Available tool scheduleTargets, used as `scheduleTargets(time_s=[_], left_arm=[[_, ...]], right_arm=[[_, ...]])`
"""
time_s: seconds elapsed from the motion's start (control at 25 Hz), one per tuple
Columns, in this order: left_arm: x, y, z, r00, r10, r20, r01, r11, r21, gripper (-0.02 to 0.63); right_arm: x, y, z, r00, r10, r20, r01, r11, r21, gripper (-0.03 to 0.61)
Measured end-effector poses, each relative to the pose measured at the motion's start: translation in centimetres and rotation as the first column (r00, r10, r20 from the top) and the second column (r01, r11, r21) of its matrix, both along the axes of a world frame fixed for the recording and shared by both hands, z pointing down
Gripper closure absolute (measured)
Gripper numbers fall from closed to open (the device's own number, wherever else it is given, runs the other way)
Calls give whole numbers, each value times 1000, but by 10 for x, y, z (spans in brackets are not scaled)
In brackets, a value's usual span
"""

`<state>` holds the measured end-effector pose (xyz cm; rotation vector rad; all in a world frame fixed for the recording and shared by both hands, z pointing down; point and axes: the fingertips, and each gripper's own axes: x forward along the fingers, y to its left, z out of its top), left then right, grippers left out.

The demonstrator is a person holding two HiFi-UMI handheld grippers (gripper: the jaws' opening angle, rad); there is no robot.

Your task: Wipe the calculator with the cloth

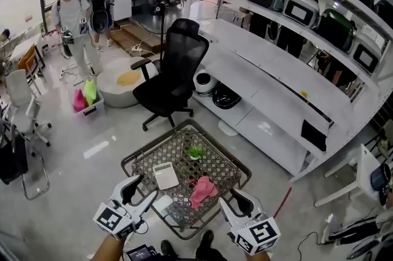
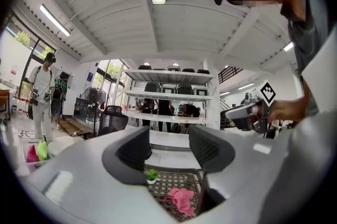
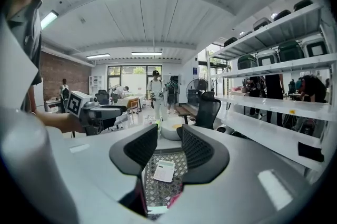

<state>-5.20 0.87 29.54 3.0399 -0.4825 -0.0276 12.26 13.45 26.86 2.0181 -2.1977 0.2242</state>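
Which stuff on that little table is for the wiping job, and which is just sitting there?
For the job:
- calculator
- pink cloth

Just lying about:
- small green plant
- flat white piece at the table's near edge

Centre of the head view: white calculator, pink cloth, green plant, on a table of dark-and-pale lattice. Above, black chair. Bottom: pale grey left tongs and right tongs, with black-and-white square markers.
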Motion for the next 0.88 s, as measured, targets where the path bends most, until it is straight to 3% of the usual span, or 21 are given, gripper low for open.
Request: scheduleTargets(time_s=[0.36, 0.88], left_arm=[[4, -15, 9, 990, -136, 45, 138, 990, -39, 362], [28, -31, 39, 924, -356, 137, 370, 925, -87, 360]], right_arm=[[18, -60, 27, 987, -153, 50, 155, 987, -37, 425], [55, -126, 107, 923, -362, 130, 380, 912, -155, 419]])
